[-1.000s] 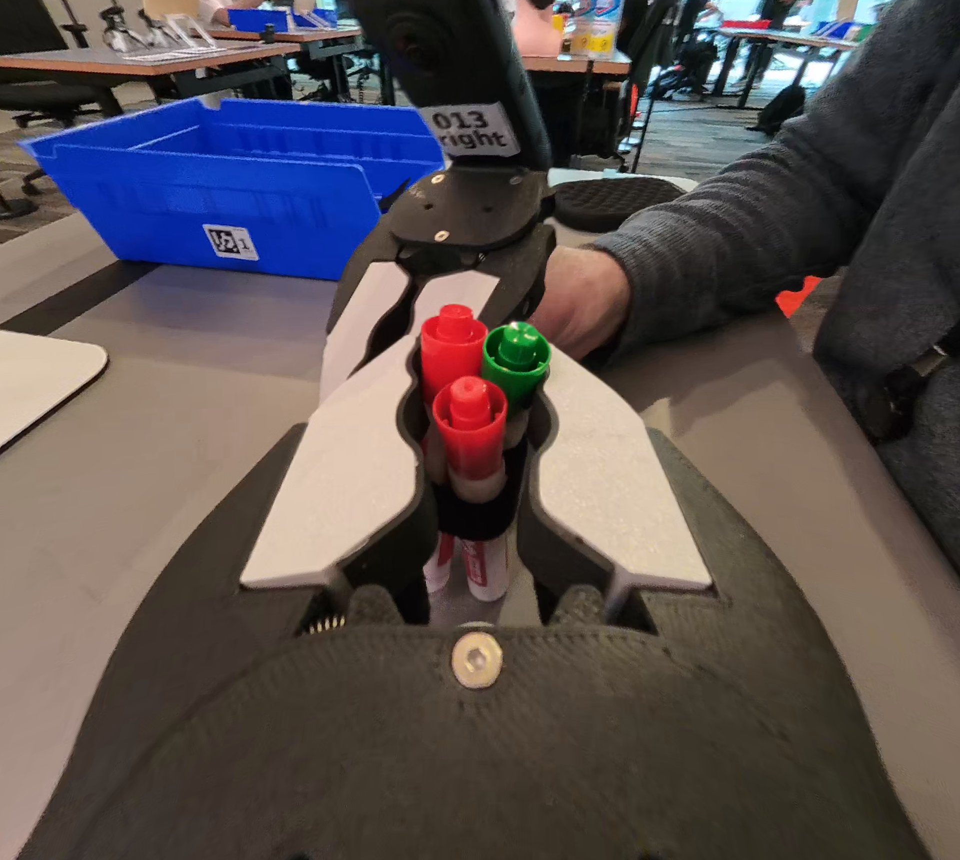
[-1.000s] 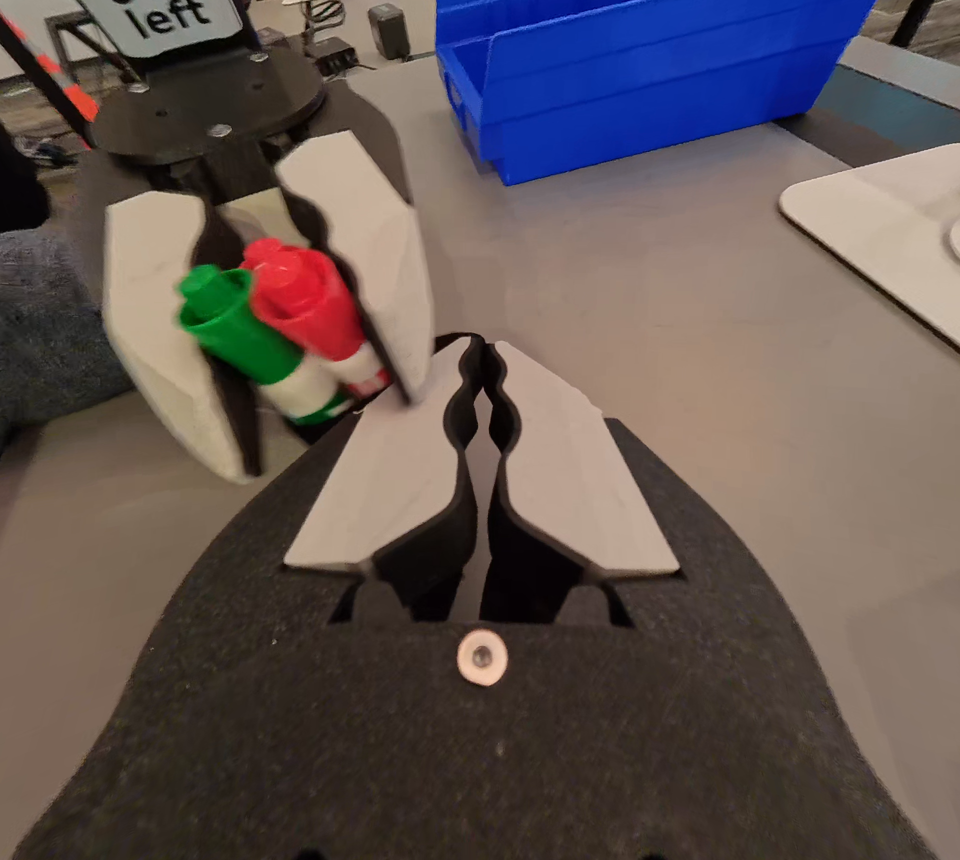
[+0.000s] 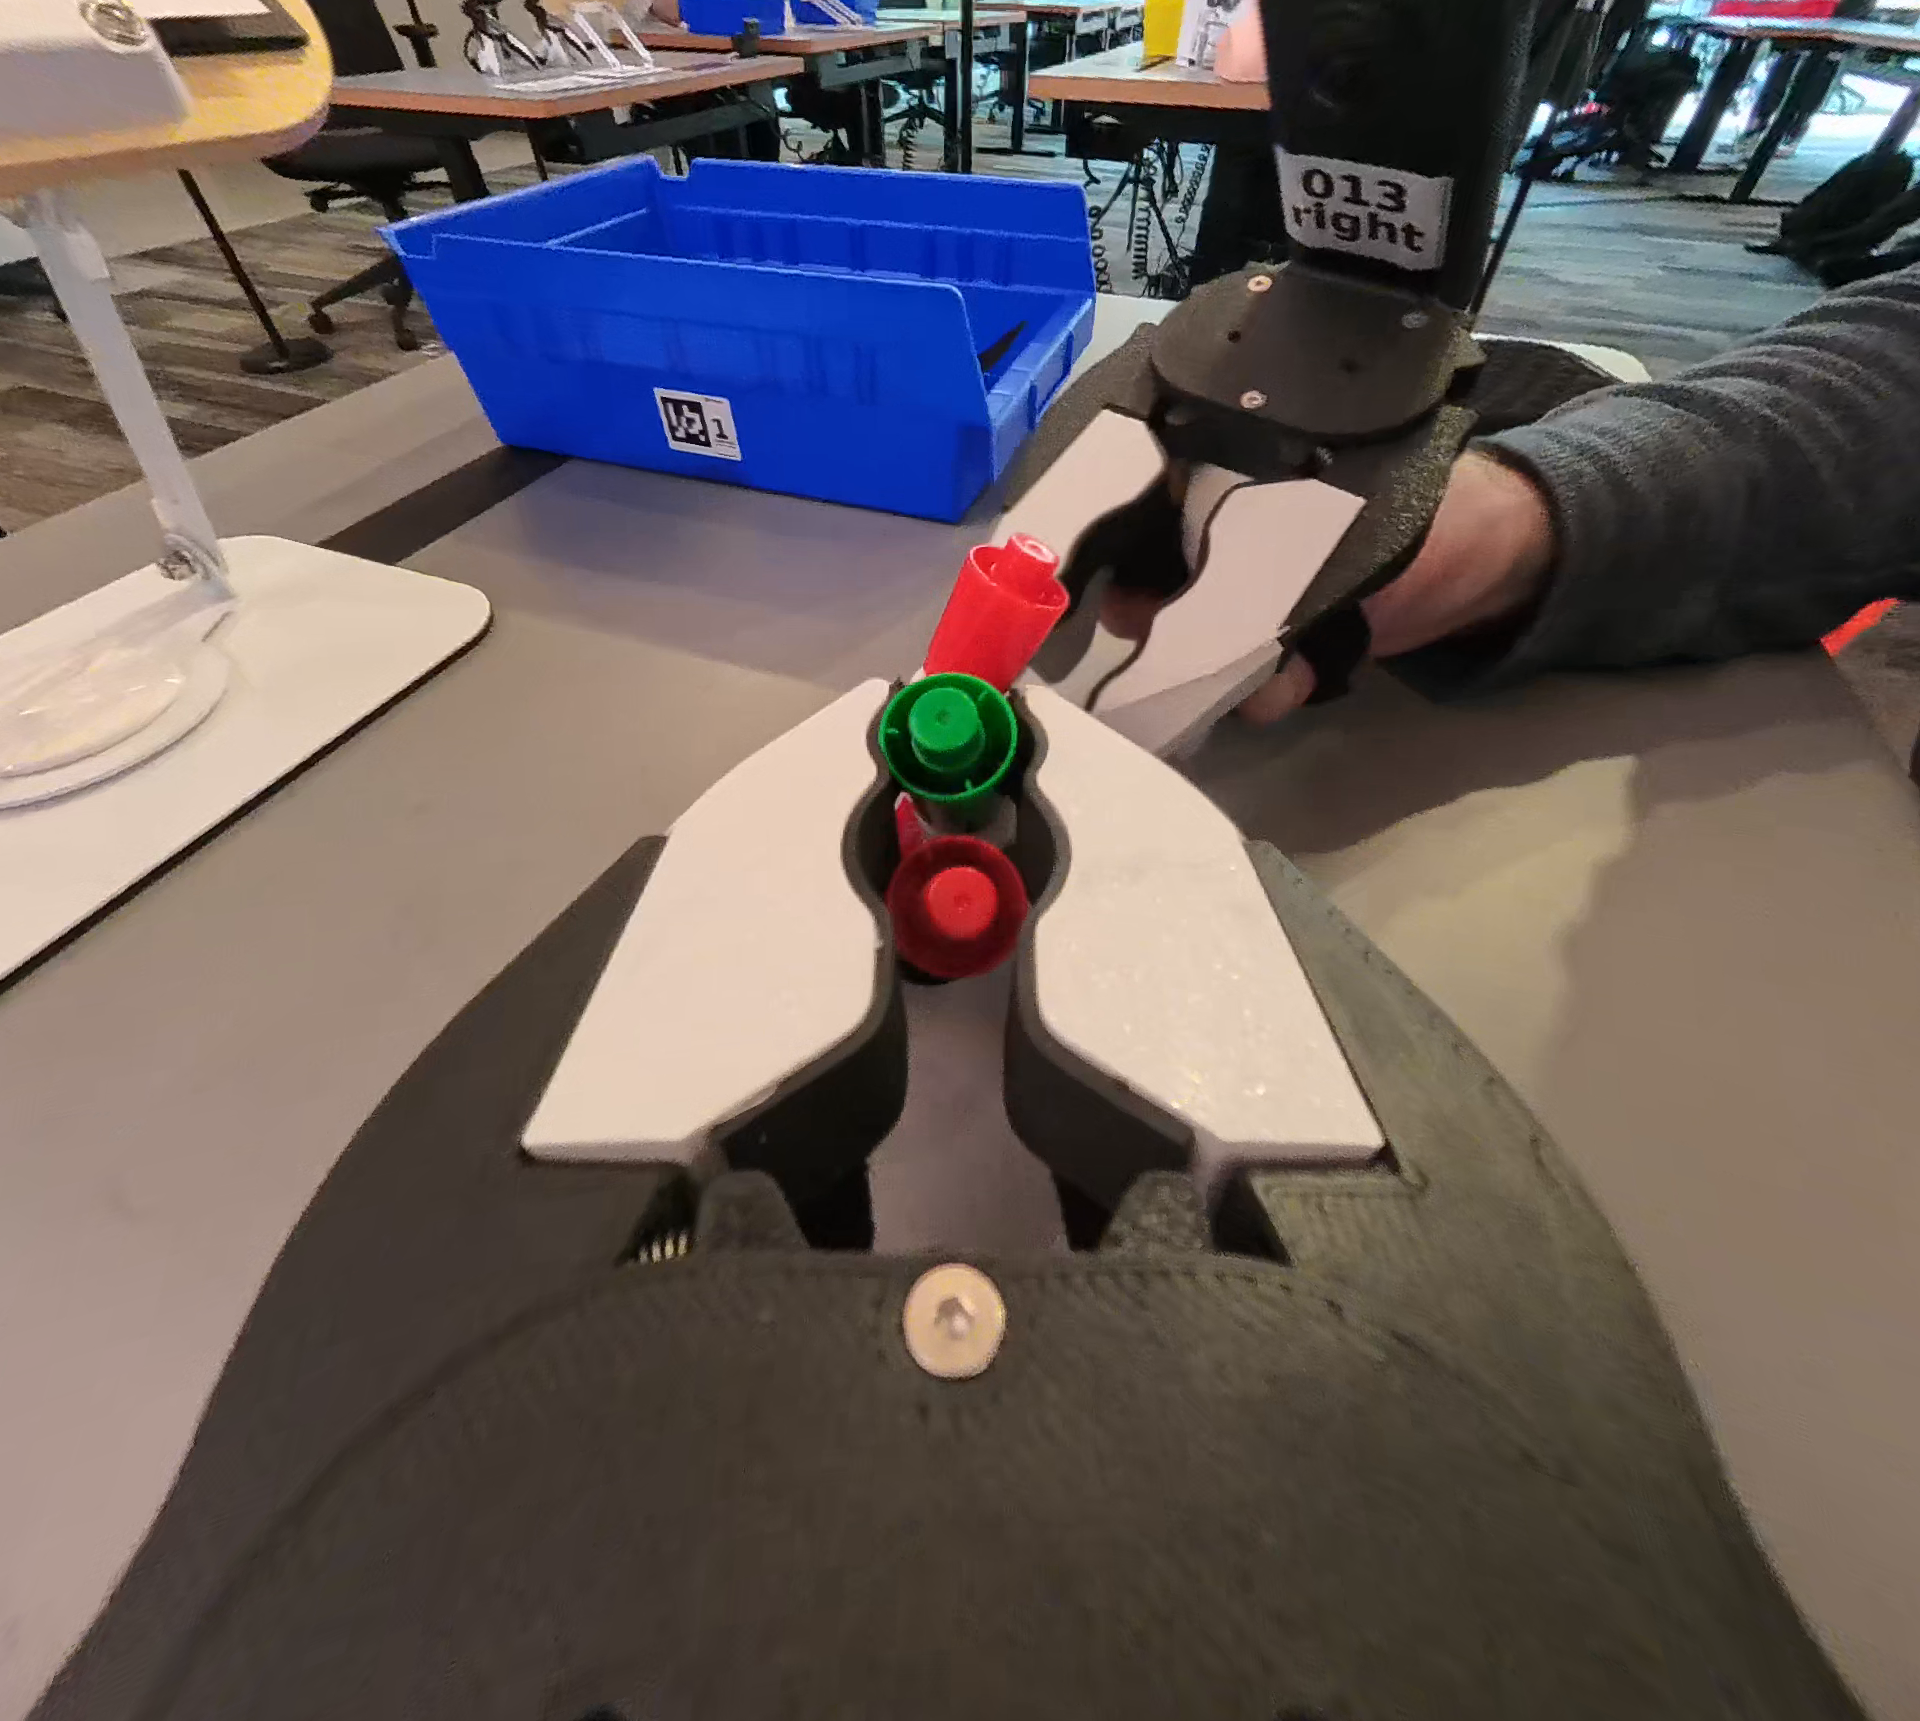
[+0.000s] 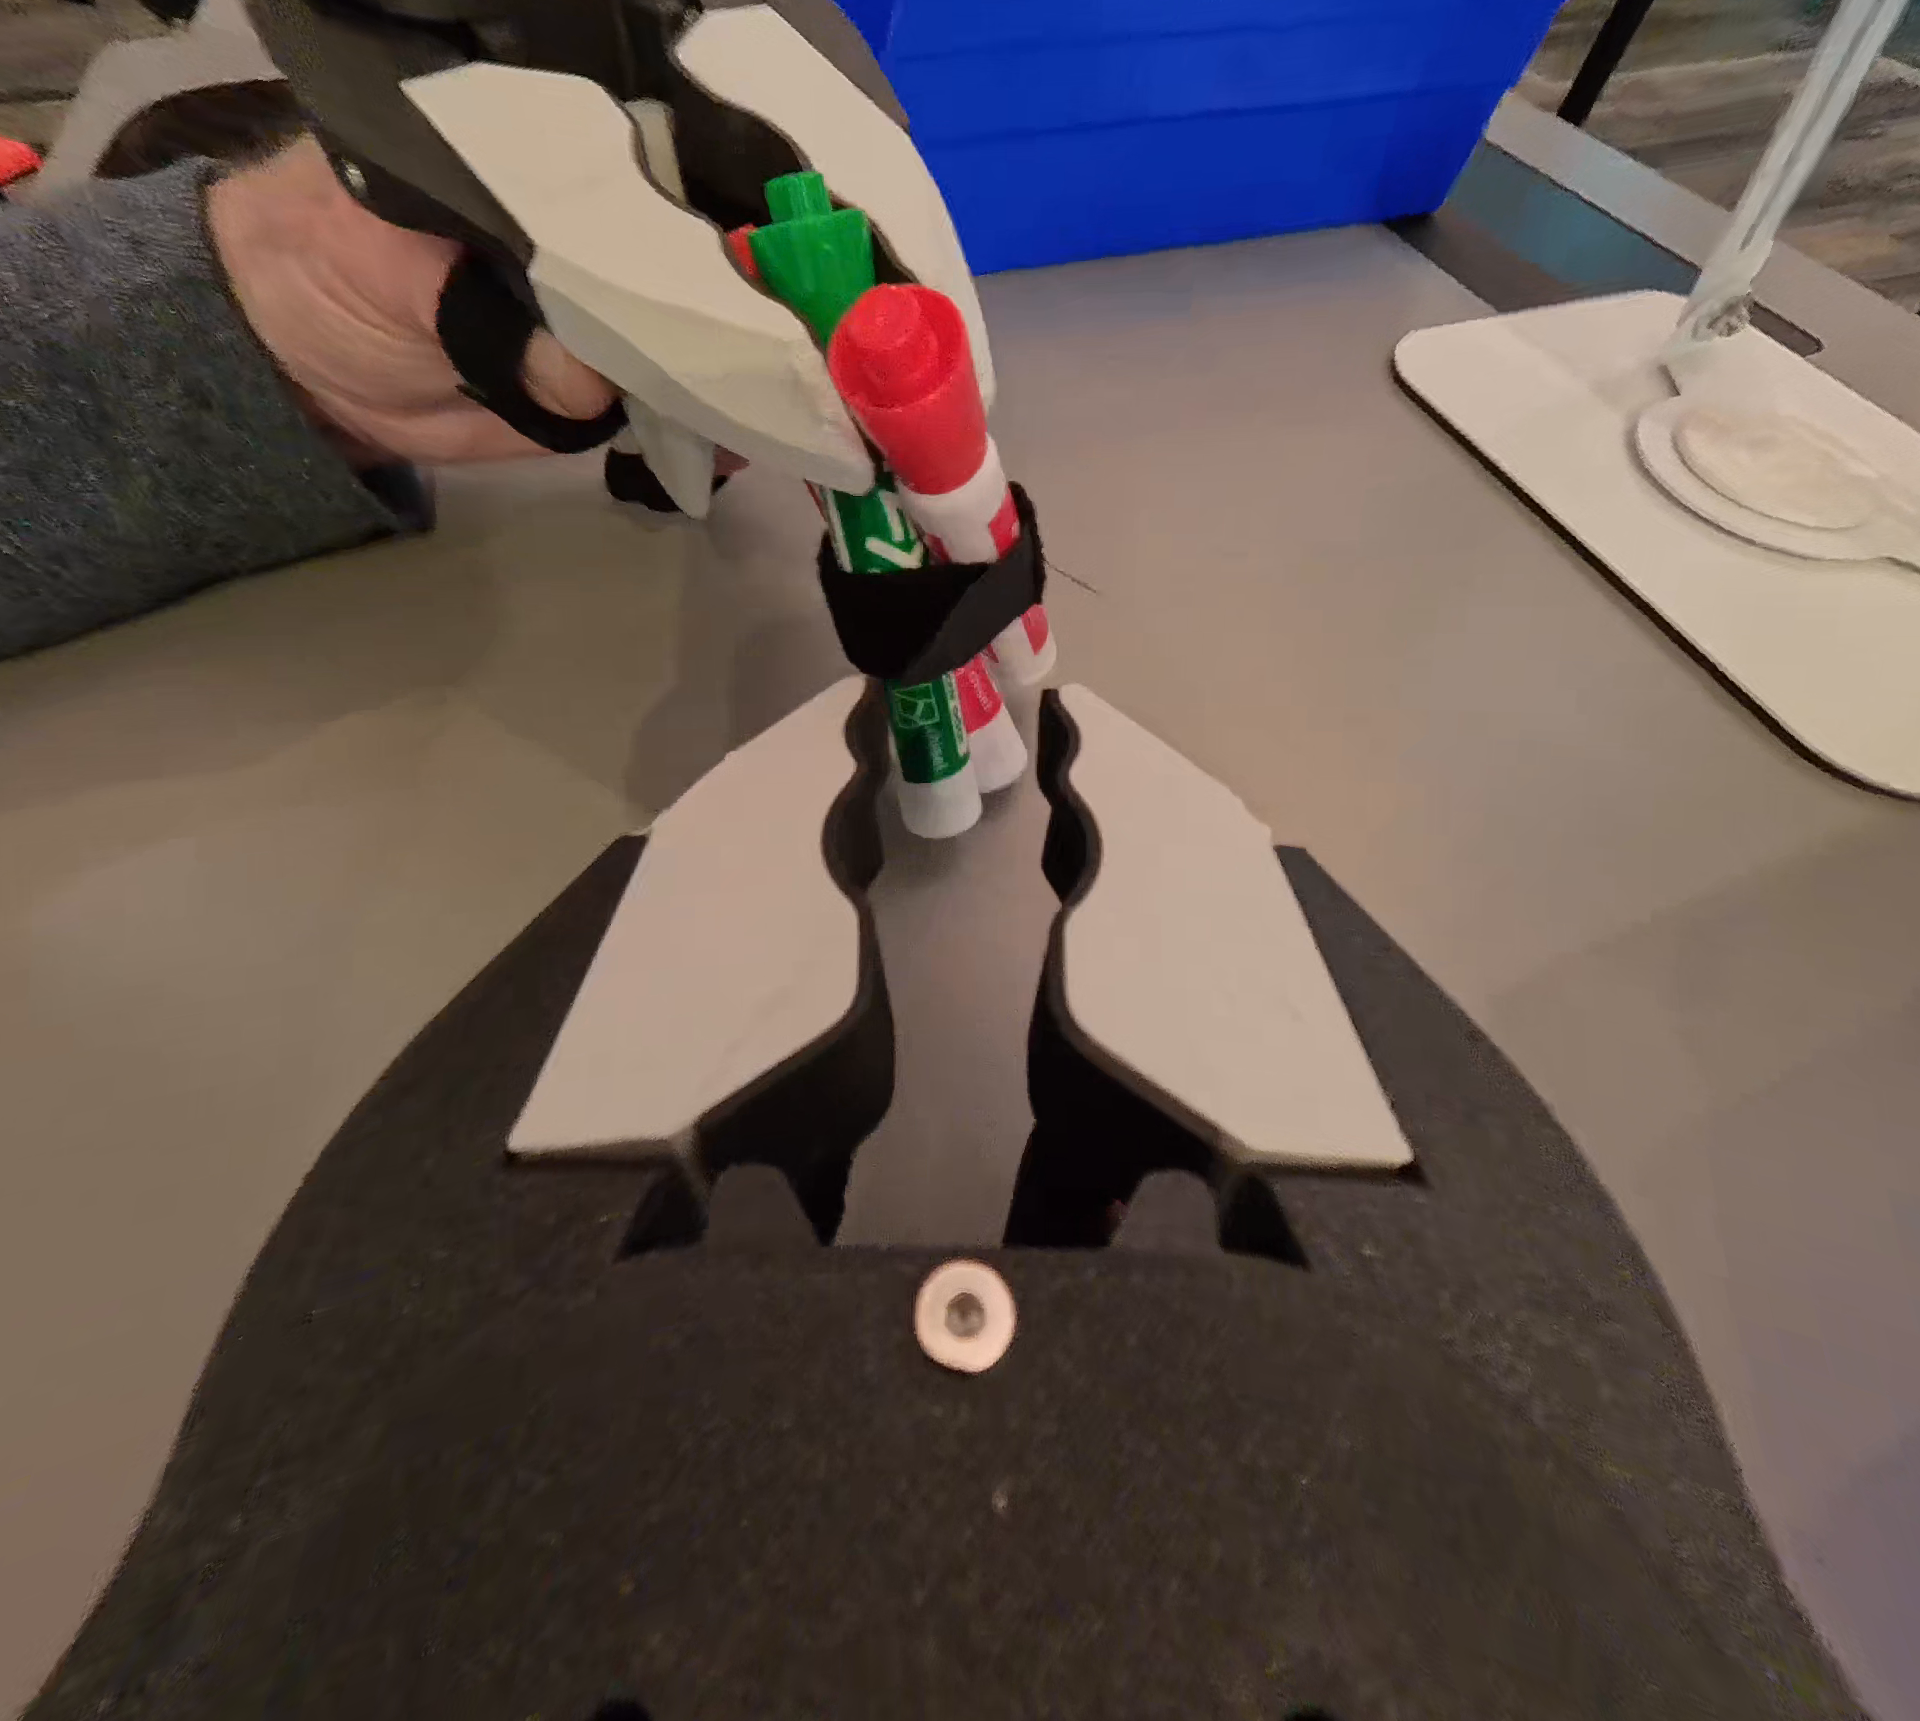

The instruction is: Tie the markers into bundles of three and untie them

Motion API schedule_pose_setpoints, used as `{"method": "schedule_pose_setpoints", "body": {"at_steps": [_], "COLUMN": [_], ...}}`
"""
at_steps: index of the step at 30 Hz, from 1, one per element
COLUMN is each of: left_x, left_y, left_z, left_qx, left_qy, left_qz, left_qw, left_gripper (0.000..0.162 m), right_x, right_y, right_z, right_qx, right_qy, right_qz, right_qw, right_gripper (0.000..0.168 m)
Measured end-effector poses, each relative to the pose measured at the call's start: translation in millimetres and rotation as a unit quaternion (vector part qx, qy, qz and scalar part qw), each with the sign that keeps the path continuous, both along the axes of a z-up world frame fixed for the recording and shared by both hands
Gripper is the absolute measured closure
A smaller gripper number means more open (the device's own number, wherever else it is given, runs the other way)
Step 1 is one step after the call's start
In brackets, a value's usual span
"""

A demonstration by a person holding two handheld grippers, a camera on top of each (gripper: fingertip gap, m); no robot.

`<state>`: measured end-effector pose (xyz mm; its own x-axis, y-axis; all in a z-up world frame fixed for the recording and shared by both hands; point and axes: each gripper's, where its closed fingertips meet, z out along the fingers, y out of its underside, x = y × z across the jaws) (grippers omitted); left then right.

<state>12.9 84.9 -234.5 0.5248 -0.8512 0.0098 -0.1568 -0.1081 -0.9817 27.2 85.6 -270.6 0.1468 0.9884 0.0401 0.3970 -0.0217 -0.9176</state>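
The left hand-held gripper [image 3: 951, 814] is clamped on a bundle of three markers [image 4: 914, 528], gripping them near their capped ends: a green-capped marker [image 3: 945, 736] sits at the fingertips, a red-capped one [image 3: 956, 908] lies deeper between the fingers, and a second red-capped marker [image 3: 997, 611] sticks out beyond the tips, tilted toward the right hand-held gripper [image 4: 956, 736]. In the right wrist view the bundle hangs from the left gripper, caps up and barrels slanting down, with a black strap [image 4: 925, 606] wrapped around the barrels about midway. The white bottom ends of the markers reach down between the fingertips of the right hand-held gripper, whose fingers stand a modest gap apart on either side and do not seem to touch them. A hand [image 4: 353, 321] in a grey sleeve holds the left gripper above the grey tabletop [image 4: 1299, 528]. A blue bin [image 3: 748, 341] stands farther back on the tabletop, and a white stand base [image 4: 1683, 476] rests off to one side.
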Motion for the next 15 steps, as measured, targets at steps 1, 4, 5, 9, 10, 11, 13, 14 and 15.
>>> {"method": "schedule_pose_setpoints", "body": {"at_steps": [1,4,5,9,10,11,13,14,15], "left_x": [0.1,0.0,0.8,0.2,-0.5,-1.9,-4.6,-4.2,-2.6], "left_y": [0.4,1.2,0.9,0.2,0.1,0.2,-0.4,-1.2,-2.9], "left_z": [0.3,0.4,0.6,-0.3,-0.6,0.0,1.4,1.0,0.1], "left_qx": [-0.001,-0.005,-0.007,-0.009,-0.011,-0.011,-0.014,-0.016,-0.016], "left_qy": [-0.004,-0.010,-0.015,-0.010,-0.011,-0.012,-0.020,-0.019,-0.015], "left_qz": [0.001,0.001,-0.002,-0.004,-0.004,-0.003,-0.007,-0.009,-0.015], "left_qw": [1.000,1.000,1.000,1.000,1.000,1.000,1.000,1.000,1.000], "left_gripper": [0.145,0.145,0.145,0.146,0.146,0.146,0.146,0.146,0.146], "right_x": [-1.9,-7.5,-10.3,-14.4,-14.8,-14.9,-13.8,-13.1,-12.5], "right_y": [-1.0,-0.2,-1.6,0.2,0.4,1.0,2.2,3.1,4.6], "right_z": [1.1,-3.0,-3.3,-3.0,-2.6,-1.5,0.8,1.8,1.5], "right_qx": [0.006,0.012,0.012,0.025,0.027,0.026,0.005,-0.004,-0.007], "right_qy": [0.003,-0.011,-0.012,-0.012,-0.011,-0.007,0.003,0.006,0.005], "right_qz": [0.007,0.024,0.030,0.027,0.028,0.029,0.035,0.037,0.034], "right_qw": [1.000,1.000,0.999,0.999,0.999,0.999,0.999,0.999,0.999], "right_gripper": [0.146,0.151,0.151,0.157,0.160,0.168,0.168,0.168,0.168]}}
